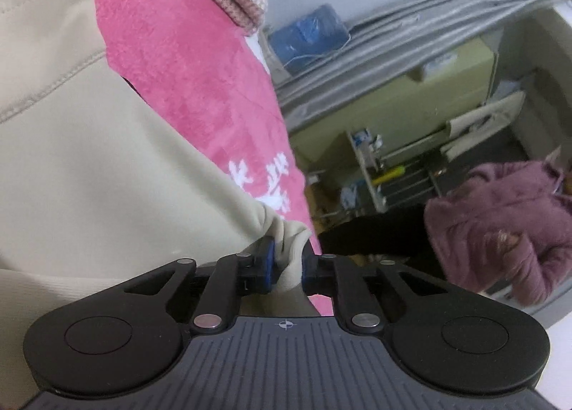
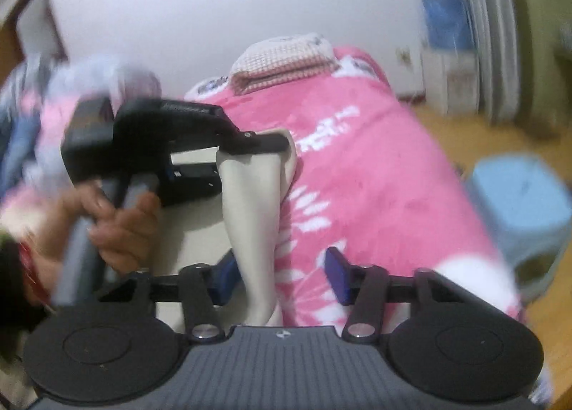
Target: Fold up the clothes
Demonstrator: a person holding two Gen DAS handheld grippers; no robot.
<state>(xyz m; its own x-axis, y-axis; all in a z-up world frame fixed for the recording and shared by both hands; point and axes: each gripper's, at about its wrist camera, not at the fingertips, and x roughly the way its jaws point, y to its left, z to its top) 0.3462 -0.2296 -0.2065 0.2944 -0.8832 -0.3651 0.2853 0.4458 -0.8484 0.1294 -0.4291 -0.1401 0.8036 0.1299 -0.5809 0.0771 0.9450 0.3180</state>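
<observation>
Left gripper [image 1: 286, 267]: we see its blue-padded fingers [image 1: 266, 265] pinching a bunched corner of the beige soft knit garment [image 1: 89, 159], fabric squeezed between both pads.
Right gripper [image 2: 282, 274]: we find its fingers [image 2: 338, 276] spread; a strip of the same garment [image 2: 252, 216] runs between them, touching the left pad, apart from the right one.
Garment: we see it spread left of the fingers over the pink fleece blanket with white print [image 1: 200, 88].
Far: we note the checked pink-and-white folded cloth [image 2: 282, 64] at the blanket's far end, and a light blue plastic stool [image 2: 522, 202] at right on the floor.
</observation>
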